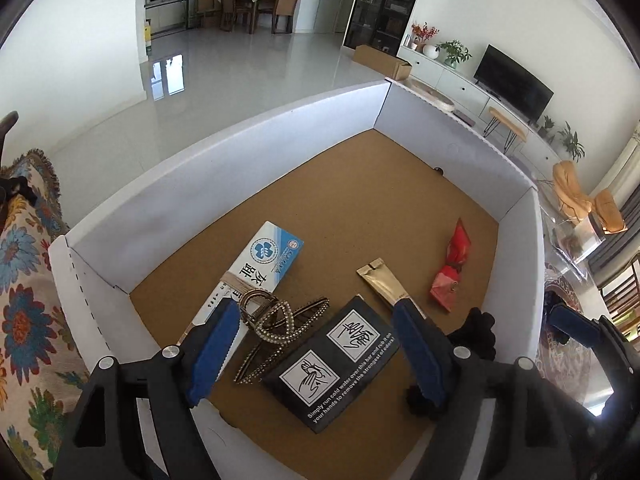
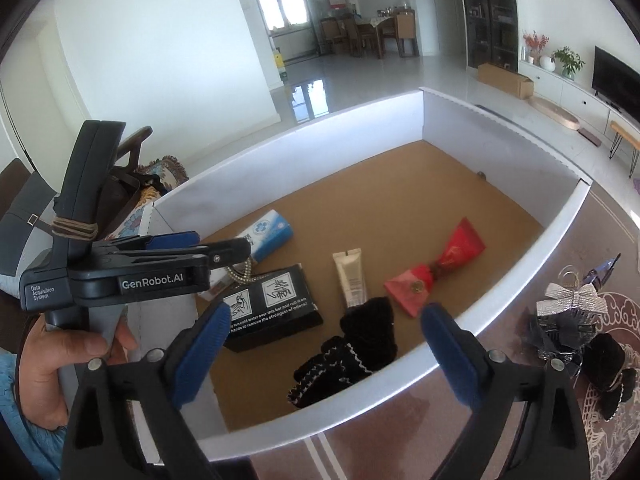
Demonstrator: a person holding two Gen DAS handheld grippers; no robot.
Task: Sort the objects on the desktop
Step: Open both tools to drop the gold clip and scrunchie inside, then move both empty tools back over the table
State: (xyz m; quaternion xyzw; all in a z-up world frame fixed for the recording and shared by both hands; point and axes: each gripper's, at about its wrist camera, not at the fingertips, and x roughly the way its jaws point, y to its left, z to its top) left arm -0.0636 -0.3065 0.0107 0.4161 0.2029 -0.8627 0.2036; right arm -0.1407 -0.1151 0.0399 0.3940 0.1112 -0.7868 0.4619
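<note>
A white-walled box (image 1: 200, 200) with a brown floor holds the sorted things. My left gripper (image 1: 316, 312) hangs open over a beaded hair clip (image 1: 276, 328), which lies loose on the floor, partly across a blue-and-white carton (image 1: 268, 256) and against a black printed box (image 1: 340, 364). A gold sachet (image 1: 380, 284) and a red pouch (image 1: 450, 272) lie further right. My right gripper (image 2: 327, 312) stands wide open above a black fuzzy knit piece (image 2: 360, 340) resting by the near wall (image 2: 360, 392). The pads touch nothing.
A hand (image 2: 60, 360) holds the left gripper (image 2: 240, 250), seen side-on at the box's left corner. Outside the box, at the right, sit a silver-bowed dark item (image 2: 572, 300) and black velvet pieces (image 2: 608, 376). A flowered cloth (image 1: 28, 300) lies to the left.
</note>
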